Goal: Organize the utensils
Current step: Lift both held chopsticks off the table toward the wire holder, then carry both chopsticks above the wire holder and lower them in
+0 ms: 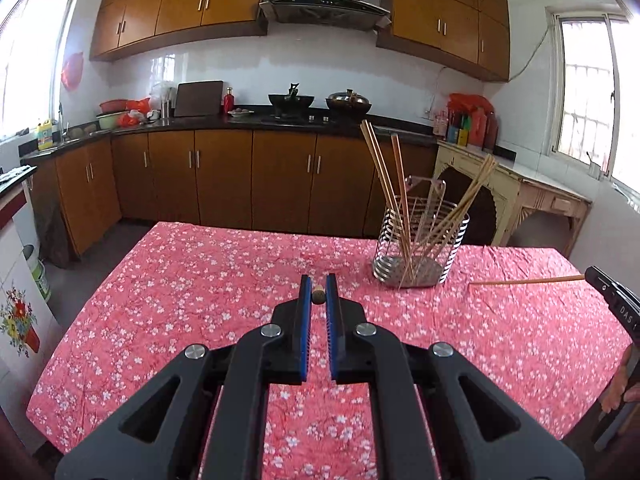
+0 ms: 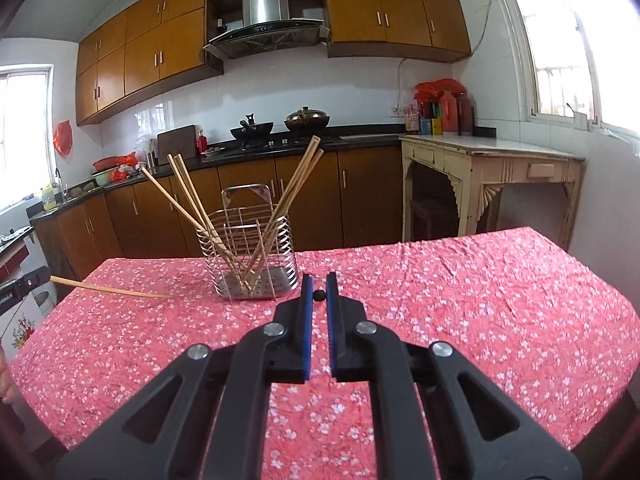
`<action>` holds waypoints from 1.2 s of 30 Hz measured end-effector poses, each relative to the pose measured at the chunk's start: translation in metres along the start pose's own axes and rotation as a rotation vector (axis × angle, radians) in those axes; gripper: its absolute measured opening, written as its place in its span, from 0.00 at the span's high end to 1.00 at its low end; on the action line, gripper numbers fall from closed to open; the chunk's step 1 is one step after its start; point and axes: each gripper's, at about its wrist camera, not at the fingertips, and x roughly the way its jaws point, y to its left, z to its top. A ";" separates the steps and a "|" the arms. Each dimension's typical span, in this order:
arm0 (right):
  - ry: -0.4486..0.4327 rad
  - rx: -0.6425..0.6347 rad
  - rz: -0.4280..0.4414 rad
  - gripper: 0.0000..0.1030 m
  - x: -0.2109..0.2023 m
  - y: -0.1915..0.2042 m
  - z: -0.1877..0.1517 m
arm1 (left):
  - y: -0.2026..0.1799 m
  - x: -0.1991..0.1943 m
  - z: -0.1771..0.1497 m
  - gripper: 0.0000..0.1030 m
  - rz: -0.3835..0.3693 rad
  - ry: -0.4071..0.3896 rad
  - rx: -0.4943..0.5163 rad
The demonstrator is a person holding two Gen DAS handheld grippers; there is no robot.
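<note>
A wire utensil holder (image 1: 420,240) (image 2: 252,256) stands on the pink floral tablecloth and holds several wooden chopsticks. My left gripper (image 1: 319,294) is shut on a chopstick seen end-on (image 1: 319,295); from the right wrist view that chopstick (image 2: 112,289) points toward the holder, its tip low over the cloth. My right gripper (image 2: 319,294) is shut on a chopstick seen end-on (image 2: 319,295); from the left wrist view that chopstick (image 1: 528,280) reaches toward the holder's right side. Both grippers are in front of the holder, left and right of it.
The table (image 1: 200,280) (image 2: 480,300) fills the foreground. Behind it runs a kitchen counter (image 1: 240,120) with woks and brown cabinets. A cream side table (image 2: 488,168) stands at the right wall. A person's hand (image 1: 624,392) shows at the right edge.
</note>
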 end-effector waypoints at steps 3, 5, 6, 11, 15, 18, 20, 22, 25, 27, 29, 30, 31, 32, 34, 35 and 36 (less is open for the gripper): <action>-0.011 -0.016 0.004 0.93 0.003 0.005 0.010 | 0.000 0.001 0.010 0.93 -0.002 -0.011 -0.001; -0.022 -0.026 0.008 0.93 0.005 0.009 0.020 | -0.001 0.000 0.019 0.93 -0.003 -0.025 -0.003; -0.028 -0.029 0.009 0.93 0.006 0.009 0.023 | -0.001 0.000 0.021 0.93 -0.004 -0.030 -0.004; -0.053 -0.040 0.019 0.93 0.012 0.014 0.045 | -0.006 -0.001 0.041 0.93 0.001 -0.065 0.009; -0.074 -0.039 0.031 0.93 0.015 0.017 0.062 | -0.009 -0.002 0.057 0.93 0.003 -0.089 0.020; -0.098 -0.037 0.040 0.93 0.016 0.017 0.079 | -0.012 -0.003 0.072 0.93 0.005 -0.113 0.031; -0.113 -0.034 0.045 0.93 0.016 0.018 0.090 | -0.015 -0.004 0.082 0.93 0.002 -0.129 0.037; -0.131 -0.033 0.050 0.93 0.016 0.020 0.102 | -0.018 -0.004 0.093 0.93 -0.005 -0.141 0.041; -0.155 -0.020 0.072 0.93 0.014 0.019 0.121 | -0.023 -0.005 0.106 0.93 -0.014 -0.159 0.049; -0.166 -0.014 0.087 0.93 0.013 0.018 0.131 | -0.025 -0.005 0.110 0.93 -0.028 -0.167 0.055; -0.176 -0.011 0.100 0.93 0.011 0.018 0.139 | -0.030 -0.006 0.115 0.93 -0.042 -0.175 0.069; -0.180 -0.011 0.107 0.93 0.011 0.019 0.143 | -0.032 -0.005 0.117 0.93 -0.047 -0.177 0.071; -0.186 -0.008 0.114 0.93 0.011 0.019 0.148 | -0.034 -0.005 0.119 0.93 -0.057 -0.177 0.071; -0.190 -0.007 0.118 0.93 0.011 0.019 0.151 | -0.037 -0.004 0.123 0.93 -0.073 -0.176 0.069; -0.202 -0.006 0.122 0.93 0.012 0.021 0.161 | -0.043 -0.003 0.130 0.93 -0.091 -0.180 0.072; -0.211 -0.007 0.123 0.93 0.013 0.022 0.167 | -0.046 -0.003 0.132 0.93 -0.098 -0.182 0.077; -0.219 -0.008 0.125 0.93 0.012 0.025 0.171 | -0.049 -0.003 0.136 0.93 -0.105 -0.184 0.083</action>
